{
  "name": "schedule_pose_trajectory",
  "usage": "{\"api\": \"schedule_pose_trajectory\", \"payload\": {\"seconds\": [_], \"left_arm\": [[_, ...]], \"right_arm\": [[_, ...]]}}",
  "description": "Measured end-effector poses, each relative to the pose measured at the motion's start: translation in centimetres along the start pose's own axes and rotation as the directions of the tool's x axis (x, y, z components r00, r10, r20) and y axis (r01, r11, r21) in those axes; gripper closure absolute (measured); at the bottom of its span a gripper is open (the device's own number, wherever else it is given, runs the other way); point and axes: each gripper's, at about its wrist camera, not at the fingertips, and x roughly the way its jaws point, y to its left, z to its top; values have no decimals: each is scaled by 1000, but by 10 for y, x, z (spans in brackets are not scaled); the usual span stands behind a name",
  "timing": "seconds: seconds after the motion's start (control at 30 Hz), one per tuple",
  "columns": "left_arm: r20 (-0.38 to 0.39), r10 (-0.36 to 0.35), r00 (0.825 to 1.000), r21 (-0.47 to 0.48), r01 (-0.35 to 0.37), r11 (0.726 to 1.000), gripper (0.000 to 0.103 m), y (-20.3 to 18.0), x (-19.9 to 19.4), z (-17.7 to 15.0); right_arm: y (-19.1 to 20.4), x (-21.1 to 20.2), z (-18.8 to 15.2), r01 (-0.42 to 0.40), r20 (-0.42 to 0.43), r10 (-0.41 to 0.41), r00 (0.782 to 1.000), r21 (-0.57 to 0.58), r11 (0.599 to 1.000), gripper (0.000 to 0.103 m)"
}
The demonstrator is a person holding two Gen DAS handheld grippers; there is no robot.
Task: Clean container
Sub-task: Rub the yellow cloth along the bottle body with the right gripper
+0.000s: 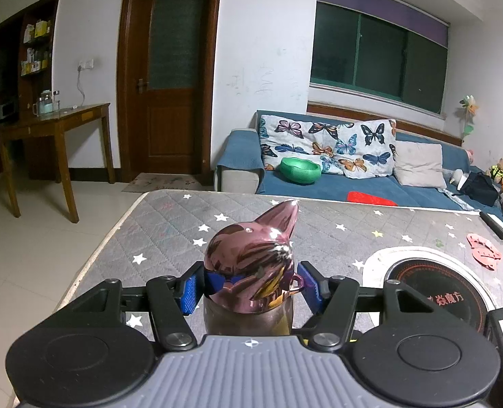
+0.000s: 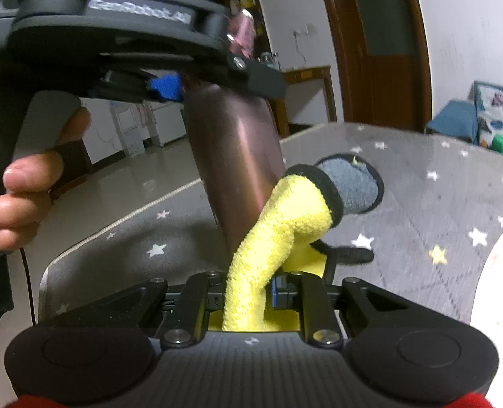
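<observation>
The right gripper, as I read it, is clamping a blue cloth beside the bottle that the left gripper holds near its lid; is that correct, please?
Not quite: the cloth in the right gripper is yellow with a grey patch, not blue, as the right wrist view shows. The rest stands: it is beside the bottle, which the left gripper holds just under the lid.

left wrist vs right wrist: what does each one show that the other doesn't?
Only the left wrist view shows the bottle's glossy cat-head lid, the left gripper clamped beside it, and the round cooktop set into the table.
Only the right wrist view shows the yellow cloth pinched in the right gripper against the bottle's side, plus a hand.
Both show the brown bottle and the star-patterned table cover.
</observation>
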Motion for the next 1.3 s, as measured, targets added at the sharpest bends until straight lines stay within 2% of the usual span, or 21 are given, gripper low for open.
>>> {"api": "schedule_pose_trajectory", "payload": {"seconds": [0.13, 0.5, 0.6, 0.77, 1.07, 1.2, 1.3], "left_arm": [[-6, -7, 1000, 16, 8, 1000, 41, 1, -1, 0], [-18, -64, 998, 79, 66, 995, 42, 4, 2, 1], [-21, -81, 996, 112, 83, 990, 42, 4, 4, 1], [-21, -88, 996, 157, 91, 983, 42, 4, 5, -1], [-17, -139, 990, 222, 139, 965, 42, 3, 1, -8], [-17, -156, 988, 255, 155, 954, 42, 3, 0, -11], [-19, -176, 984, 247, 176, 953, 42, 6, 0, -9]], "right_arm": [[-2, -2, 4, -3, 7, 3, 1000, 11, 1000, 87], [11, -39, 42, -32, 160, 49, 986, -104, 994, 87], [10, -34, 39, -32, 151, 50, 987, -123, 992, 87], [6, -9, 21, -25, 67, 33, 997, -113, 993, 87], [-3, 14, 6, -9, -35, 7, 999, -73, 997, 87], [-5, 10, 11, -20, -27, 19, 999, -32, 999, 87], [-4, -2, 20, -36, 12, 36, 999, -19, 999, 87]]}}
